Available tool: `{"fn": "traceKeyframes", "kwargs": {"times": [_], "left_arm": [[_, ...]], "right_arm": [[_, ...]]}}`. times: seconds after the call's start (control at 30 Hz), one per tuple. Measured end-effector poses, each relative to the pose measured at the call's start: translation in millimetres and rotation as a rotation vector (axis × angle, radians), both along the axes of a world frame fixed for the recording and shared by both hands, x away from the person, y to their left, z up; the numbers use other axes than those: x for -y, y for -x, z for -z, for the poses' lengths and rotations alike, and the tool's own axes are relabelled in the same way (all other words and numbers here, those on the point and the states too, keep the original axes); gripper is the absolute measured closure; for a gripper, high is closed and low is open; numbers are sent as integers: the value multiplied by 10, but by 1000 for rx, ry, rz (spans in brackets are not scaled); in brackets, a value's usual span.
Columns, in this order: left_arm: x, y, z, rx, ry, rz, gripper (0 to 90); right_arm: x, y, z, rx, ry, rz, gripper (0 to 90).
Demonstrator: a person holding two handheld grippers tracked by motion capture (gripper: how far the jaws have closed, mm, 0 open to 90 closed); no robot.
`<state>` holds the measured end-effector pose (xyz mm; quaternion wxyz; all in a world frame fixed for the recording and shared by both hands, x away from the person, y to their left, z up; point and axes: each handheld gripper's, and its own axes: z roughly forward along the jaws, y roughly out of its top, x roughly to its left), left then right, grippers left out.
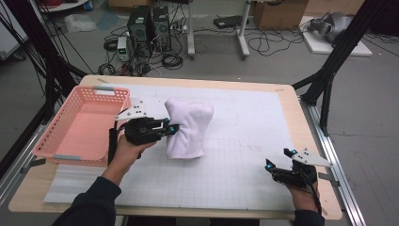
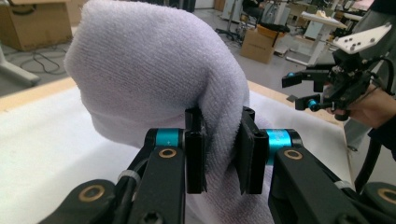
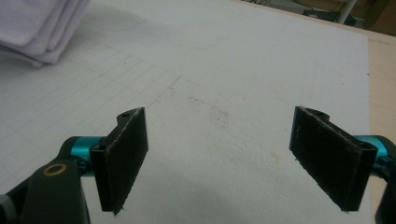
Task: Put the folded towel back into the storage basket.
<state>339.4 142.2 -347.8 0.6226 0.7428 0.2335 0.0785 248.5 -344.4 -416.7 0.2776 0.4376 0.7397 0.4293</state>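
Tool number one, the left tool (image 1: 172,128), was clamped on a fold of the white towel (image 1: 187,127). In the left gripper view its two black pads (image 2: 196,149) squeezed a bunch of the soft cloth (image 2: 154,70) between them. The towel was lifted into a tall lump over the middle of the table (image 1: 244,94), a bit to the left, and its bottom end hung down to the white mat (image 1: 235,141). The pink basket (image 1: 82,125) sat just left of it, at the left edge of the table.

What could go wrong? The tool held only a small pinch of cloth near one side. The towel looked heavy and floppy, so it might slip out if the hand moved fast. The hanging end might also drag on the mat, or catch on the basket rim if the towel was going in there. Then it could flop half in and half out.

The left hand (image 1: 126,148) reached in from the near side, with the tool pointing to the right, about level. The right tool (image 1: 281,159) was at the near right corner of the table, well apart from the towel. Its pads (image 3: 122,154) were wide apart with nothing between them, hovering just over the mat.
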Motion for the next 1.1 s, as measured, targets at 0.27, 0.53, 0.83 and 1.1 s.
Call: {"fn": "traceKeyframes", "kwargs": {"times": [0.27, 0.53, 0.83, 1.1], "left_arm": [[-337, -22, -221, 62, -10, -21, 755], [-717, 5, -369, 118, 20, -65, 754], [-1196, 38, -560, 149, 39, -115, 754], [-1636, 45, -750, 162, 35, -143, 754]], "right_arm": [[-54, -12, -26, 14, -5, -16, 182], [-71, -25, -22, 13, -4, -19, 182], [-111, -32, -35, 19, -4, -26, 182], [-146, -41, -53, 29, -7, -34, 182]]}}
